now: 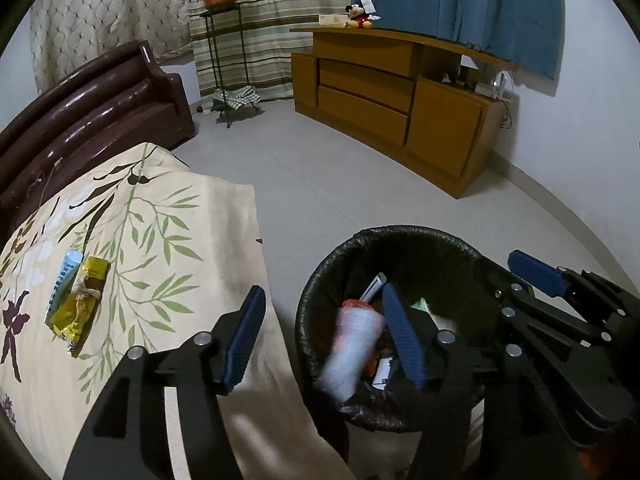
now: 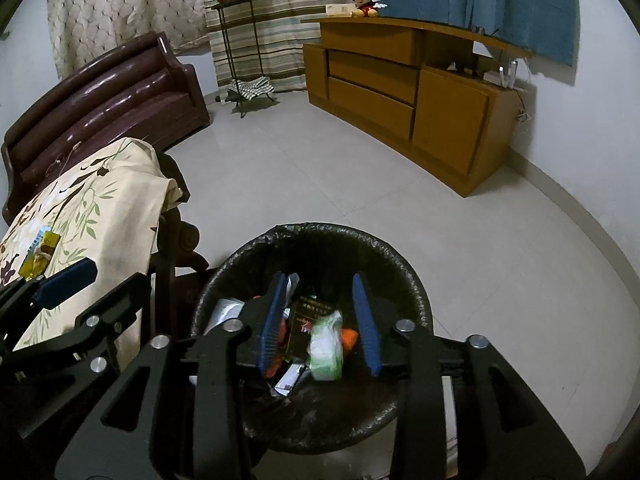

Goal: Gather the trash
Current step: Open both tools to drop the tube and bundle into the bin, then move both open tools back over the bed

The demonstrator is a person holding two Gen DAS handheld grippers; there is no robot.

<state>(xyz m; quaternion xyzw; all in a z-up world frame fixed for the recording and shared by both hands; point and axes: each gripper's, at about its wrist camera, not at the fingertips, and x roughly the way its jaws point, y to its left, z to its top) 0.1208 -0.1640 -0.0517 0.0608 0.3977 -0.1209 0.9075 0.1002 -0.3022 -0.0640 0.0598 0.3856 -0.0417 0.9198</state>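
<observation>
Both tongs hang over the black trash bin (image 2: 320, 240). The left tongs (image 1: 324, 336) are wide apart, with a blurry white bottle (image 1: 352, 348) in the bin. The right tongs (image 2: 320, 328) are apart too, a green-white wrapper (image 2: 326, 350) between them. Farther left, a yellow wrapper (image 1: 80, 300) lies on the flowery cloth (image 1: 168, 240). Far back stands a brown cabinet (image 1: 400, 108).

A white and orange bottle (image 1: 352, 348) over the bin (image 1: 320, 304) is smeared by motion blur, its label unreadable. A green and white packet (image 2: 327, 346) is blurred too. The print on the yellow wrapper (image 1: 78, 300) is too small to read. The bin's base is hidden behind the left gripper (image 1: 324, 336).
</observation>
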